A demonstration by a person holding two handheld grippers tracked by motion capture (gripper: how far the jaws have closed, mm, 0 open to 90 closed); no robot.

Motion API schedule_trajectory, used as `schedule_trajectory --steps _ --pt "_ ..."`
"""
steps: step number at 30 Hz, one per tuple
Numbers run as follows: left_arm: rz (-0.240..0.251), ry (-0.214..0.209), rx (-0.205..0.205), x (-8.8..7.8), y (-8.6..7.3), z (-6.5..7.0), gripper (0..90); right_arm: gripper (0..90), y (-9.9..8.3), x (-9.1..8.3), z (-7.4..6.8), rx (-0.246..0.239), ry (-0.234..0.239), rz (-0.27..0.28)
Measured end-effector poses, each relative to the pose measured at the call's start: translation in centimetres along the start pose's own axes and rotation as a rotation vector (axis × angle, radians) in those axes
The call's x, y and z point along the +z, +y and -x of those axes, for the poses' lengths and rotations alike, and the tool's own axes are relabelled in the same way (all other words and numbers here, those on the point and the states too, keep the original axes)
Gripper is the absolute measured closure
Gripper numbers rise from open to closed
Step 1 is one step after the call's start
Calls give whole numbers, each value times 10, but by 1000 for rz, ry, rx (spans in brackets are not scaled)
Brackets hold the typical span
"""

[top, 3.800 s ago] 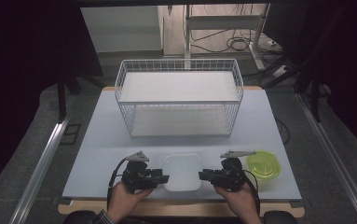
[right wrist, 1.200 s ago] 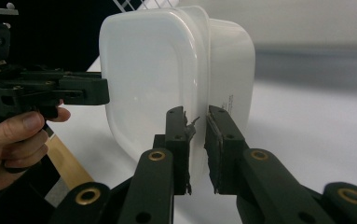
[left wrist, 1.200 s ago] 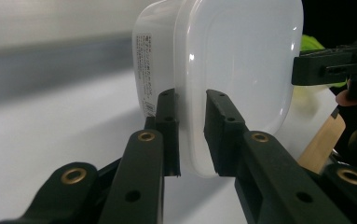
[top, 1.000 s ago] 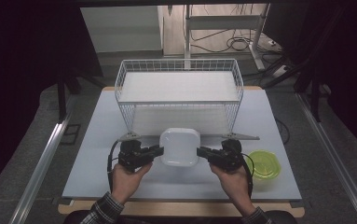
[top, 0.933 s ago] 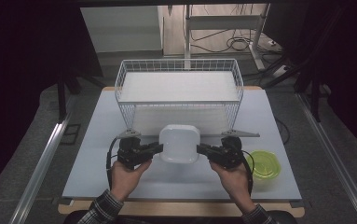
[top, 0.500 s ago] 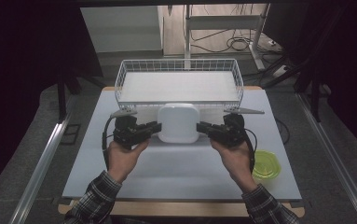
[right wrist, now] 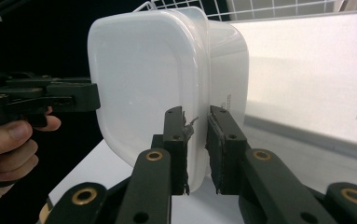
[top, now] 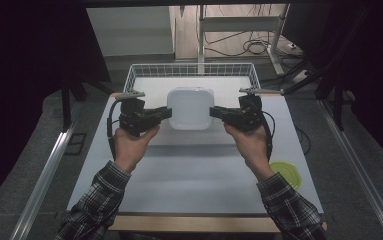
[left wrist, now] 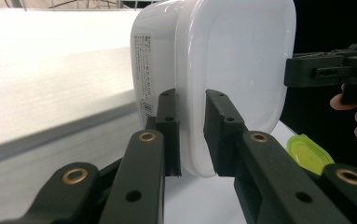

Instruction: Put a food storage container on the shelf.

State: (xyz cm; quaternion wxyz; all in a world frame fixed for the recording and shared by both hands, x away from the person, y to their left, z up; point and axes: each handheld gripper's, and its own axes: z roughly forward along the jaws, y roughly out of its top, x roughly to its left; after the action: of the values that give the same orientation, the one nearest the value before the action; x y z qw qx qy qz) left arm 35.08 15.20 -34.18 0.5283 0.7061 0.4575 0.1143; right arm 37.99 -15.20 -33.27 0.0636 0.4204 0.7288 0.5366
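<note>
The big white worktop is flat and smooth. At its far end sits a wire basket w/ thin white bars. A white plastic box, lid on, w/ round corners, hangs in the air just in front of the basket. It's wide, so it needs 2 grips: left hand-held gripper and right hand-held gripper each pinch one edge tight. A green lid lies by the right sleeve.

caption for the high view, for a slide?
Two hand-held claws, left and right, grip a white container by opposite rims, raised before the wire basket.
</note>
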Motion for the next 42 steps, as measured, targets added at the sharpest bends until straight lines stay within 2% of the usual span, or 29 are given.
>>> schedule_trajectory --steps 3,6,9,14,17,19,20,26,31,34,36,40,42 --pt "7 -12 -17 1 5 -3 771 781 7 3 1 5 -6 -7" --pt "6 -12 -11 2 11 -6 770 779 14 3 1 0 -8 -5" --pt "9 -37 -29 3 13 -11 753 768 20 5 1 -16 -12 -8" --pt "19 -28 23 7 17 -13 703 731 26 10 2 -45 -23 5" --pt "21 -45 29 9 20 -17 682 710 29 13 4 -48 -19 10" --pt "21 -53 19 10 23 -19 670 693 31 15 5 -42 -14 13" --pt "21 -51 15 11 24 -20 663 686 32 16 6 -41 -13 15" --pt "27 -3 62 14 34 -20 638 623 39 24 10 -35 -34 36" --pt "25 6 49 19 42 -23 642 590 45 29 11 -58 -75 42" --pt "17 36 54 23 48 -23 645 589 51 35 10 -89 -122 46" --pt "11 53 55 26 51 -24 645 590 52 36 10 -91 -125 44" --pt "-4 58 53 29 57 -24 657 599 57 40 12 -102 -137 43" --pt "28 63 61 23 58 -22 687 615 59 37 11 -110 -132 50"
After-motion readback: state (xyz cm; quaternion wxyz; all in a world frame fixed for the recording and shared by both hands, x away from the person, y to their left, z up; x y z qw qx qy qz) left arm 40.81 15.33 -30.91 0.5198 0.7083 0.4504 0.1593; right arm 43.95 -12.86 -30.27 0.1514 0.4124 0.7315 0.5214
